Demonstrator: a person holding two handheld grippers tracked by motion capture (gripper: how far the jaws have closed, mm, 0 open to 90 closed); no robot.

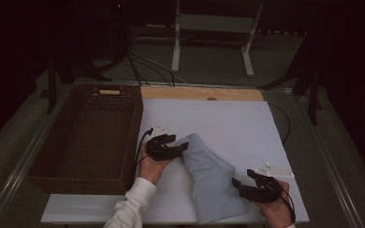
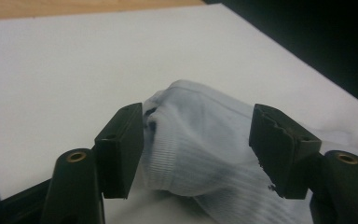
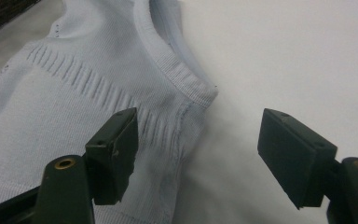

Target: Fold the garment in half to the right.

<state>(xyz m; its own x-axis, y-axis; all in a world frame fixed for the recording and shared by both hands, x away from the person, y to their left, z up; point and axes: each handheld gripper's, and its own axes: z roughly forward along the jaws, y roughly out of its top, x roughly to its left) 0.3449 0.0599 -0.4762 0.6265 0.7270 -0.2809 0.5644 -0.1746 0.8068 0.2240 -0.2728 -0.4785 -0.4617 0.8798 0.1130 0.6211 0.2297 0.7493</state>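
The pale blue sock (image 1: 208,183) lies flat on the white mat (image 1: 228,118), just right of the wicker basket (image 1: 88,137), with one end pointing toward the basket's near right corner and the other reaching the mat's near edge.

Your left gripper (image 1: 171,147) sits between the basket and the sock, at the sock's far end. In the left gripper view (image 2: 193,158) its jaws stand spread wide, one on each side of the bunched, ribbed fabric (image 2: 200,144), nothing pinched yet.

Your right gripper (image 1: 254,186) is on the side of the sock away from the basket, near its lower end. In the right gripper view (image 3: 193,161) the jaws are likewise parted; the ribbed cuff (image 3: 179,70) lies ahead, one jaw over cloth, the other over bare mat.

Risks, as judged from here:
- Left jaws closing on the top layer alone, so the sock peels open or slips out on the lift.
- Right jaws straddling the sock's edge; closing may catch a thin fold, or nothing.
- Uneven lift would let the sock sag and snag the basket rim (image 1: 140,128).
- Whether the left jaw tips touch the mat is unclear; possibly just above it.
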